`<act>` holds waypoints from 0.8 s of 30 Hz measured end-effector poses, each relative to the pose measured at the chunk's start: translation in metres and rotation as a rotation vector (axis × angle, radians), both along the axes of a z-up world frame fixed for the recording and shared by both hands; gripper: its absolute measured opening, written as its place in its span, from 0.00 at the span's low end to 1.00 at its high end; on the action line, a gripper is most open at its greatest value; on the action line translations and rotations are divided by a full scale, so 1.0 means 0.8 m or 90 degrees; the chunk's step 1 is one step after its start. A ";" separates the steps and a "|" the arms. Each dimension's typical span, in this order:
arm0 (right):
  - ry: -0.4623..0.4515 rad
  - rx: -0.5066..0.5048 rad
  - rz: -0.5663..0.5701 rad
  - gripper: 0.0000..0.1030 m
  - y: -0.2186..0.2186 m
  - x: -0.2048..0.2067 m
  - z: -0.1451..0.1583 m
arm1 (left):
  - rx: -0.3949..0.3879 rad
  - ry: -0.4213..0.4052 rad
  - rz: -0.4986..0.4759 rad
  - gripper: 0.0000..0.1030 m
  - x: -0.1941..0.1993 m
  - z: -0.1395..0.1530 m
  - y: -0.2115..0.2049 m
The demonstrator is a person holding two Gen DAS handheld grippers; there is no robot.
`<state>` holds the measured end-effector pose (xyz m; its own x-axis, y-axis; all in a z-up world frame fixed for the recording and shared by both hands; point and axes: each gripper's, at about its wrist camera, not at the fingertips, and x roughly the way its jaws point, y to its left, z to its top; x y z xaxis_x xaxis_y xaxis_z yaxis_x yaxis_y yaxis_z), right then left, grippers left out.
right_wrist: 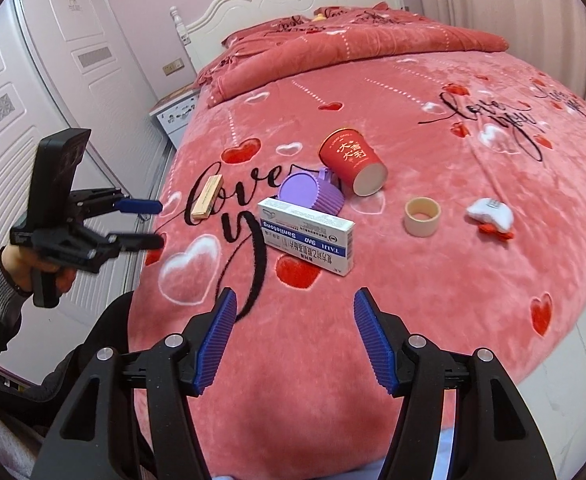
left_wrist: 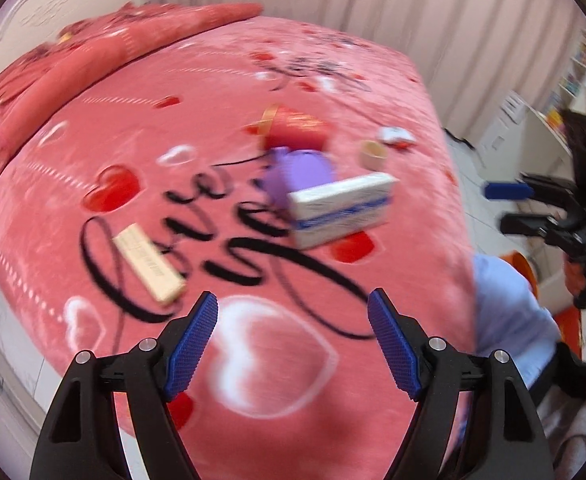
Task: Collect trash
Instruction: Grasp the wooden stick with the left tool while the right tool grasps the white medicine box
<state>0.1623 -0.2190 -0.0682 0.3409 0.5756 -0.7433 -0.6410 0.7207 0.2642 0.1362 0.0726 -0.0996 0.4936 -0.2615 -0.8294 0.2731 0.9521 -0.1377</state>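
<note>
- Trash lay in a bunch on the pink bed cover [right_wrist: 433, 300]: a white box [right_wrist: 307, 236], a purple cup [right_wrist: 317, 194] touching it at 12 o'clock, and a red cup [right_wrist: 353, 160] on its side past that.
- The left gripper [left_wrist: 293, 332] and the right gripper [right_wrist: 295, 336] were both spread wide with nothing between their fingers.
- A grab at the box could bump the purple cup, because they touched.
- The red cup was round, so a poke could make it roll away.
- The tape ring [right_wrist: 422, 216] at 3 o'clock from the box could also roll on the soft cover.
- The thin wood block [right_wrist: 207, 198] at 9 o'clock lay flat, so fingers could snag the fuzzy cover.
</note>
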 end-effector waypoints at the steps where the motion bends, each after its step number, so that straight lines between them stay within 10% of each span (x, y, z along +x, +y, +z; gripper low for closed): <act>1: 0.002 -0.003 0.004 0.60 0.004 0.006 -0.004 | 0.000 0.004 0.015 0.75 0.005 -0.004 0.007; 19: 0.044 -0.009 0.068 0.60 0.039 0.085 -0.051 | 0.016 0.034 0.256 0.75 0.084 -0.083 0.075; 24: 0.053 -0.003 0.072 0.60 0.040 0.098 -0.063 | 0.048 0.031 0.267 0.42 0.083 -0.092 0.073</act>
<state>0.2405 -0.1873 -0.1183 0.2112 0.6032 -0.7691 -0.6936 0.6469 0.3168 0.2028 0.1313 -0.1733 0.5039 0.0151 -0.8636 -0.1445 0.9872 -0.0671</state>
